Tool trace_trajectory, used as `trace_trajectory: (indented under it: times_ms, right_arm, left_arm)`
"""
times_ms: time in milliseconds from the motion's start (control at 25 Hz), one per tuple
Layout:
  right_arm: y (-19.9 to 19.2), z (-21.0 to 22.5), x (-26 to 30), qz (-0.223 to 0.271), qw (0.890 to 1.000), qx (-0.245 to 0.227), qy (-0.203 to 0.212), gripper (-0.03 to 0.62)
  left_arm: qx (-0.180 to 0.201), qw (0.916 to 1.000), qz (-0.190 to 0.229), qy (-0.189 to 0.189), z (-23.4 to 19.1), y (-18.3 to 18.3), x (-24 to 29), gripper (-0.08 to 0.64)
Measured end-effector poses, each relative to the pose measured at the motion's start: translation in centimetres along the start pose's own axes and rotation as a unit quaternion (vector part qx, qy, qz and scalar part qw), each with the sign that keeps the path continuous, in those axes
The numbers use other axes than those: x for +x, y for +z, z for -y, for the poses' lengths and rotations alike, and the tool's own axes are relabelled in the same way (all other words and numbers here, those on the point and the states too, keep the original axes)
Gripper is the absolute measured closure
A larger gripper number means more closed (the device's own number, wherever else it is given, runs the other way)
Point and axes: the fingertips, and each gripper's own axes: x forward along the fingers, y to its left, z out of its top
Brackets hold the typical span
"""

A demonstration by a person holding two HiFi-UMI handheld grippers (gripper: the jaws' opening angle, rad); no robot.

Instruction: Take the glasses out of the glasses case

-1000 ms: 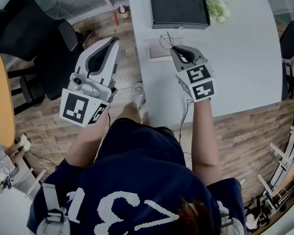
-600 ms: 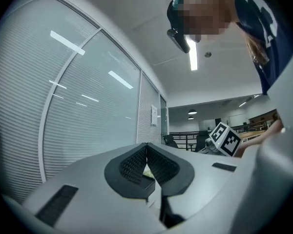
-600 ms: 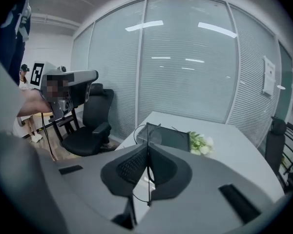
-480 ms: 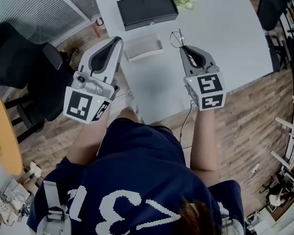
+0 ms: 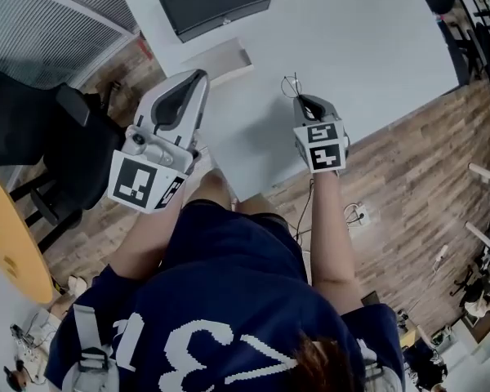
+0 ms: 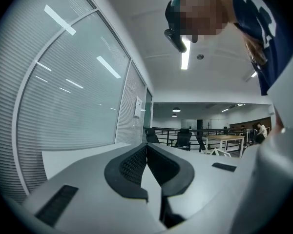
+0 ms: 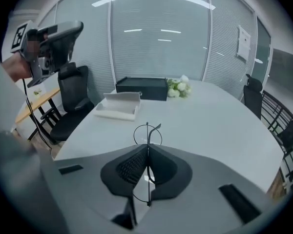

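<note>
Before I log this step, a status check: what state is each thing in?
right gripper: jaws shut on the glasses
left gripper: jaws shut, empty
glasses: out of the case, held in the air
case: open
black box: closed

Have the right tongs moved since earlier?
Yes. The right tongs, gripping the wire-frame glasses, pulled away from the white glasses case toward the grey table's near edge.
</note>
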Motion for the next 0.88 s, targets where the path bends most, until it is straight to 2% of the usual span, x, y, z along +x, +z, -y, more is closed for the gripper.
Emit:
trace_trajectory:
  times_ms: [120,240,440,560,640,880]
  right_arm:
    - [-2.5,-0.2,1.7,-0.022,1.0,0.007,0.0,0.561]
    - [-3.4,-0.4,2.6,-0.033,0.999,0.014,0.003,0.557]
    - [-1.2,-0.5,1.0,-0.004,1.0,0.023,0.018,0.508]
    - [3.3,0.8,-2.1,0.064,0.998,0.021,-0.003,0.552]
    - [7.1,1.6,-5.0,0.123,0.992,0.021,-0.015,0.562]
    - [17.3,2.1,-13.4,0.284,0.958,0.028,-0.017,0.568]
  left_arm:
    - [-0.002,0.9998,-0.017,0.009,-0.3,-1.2,-0.7,0.545]
    - [0.0,0.9996,-0.024,0.017,-0.8,-1.6,-1.2,0.546]
    - [0.011,0.9996,-0.012,0.022,-1.0,-0.4,-1.6,0.546]
    - [0.019,0.9996,0.002,0.023,-1.0,1.2,-1.6,0.546]
    - [0.027,0.9993,0.015,0.024,-1.1,2.6,-1.6,0.546]
    - [0.057,0.9967,0.053,0.021,-1.8,6.9,-1.4,0.546]
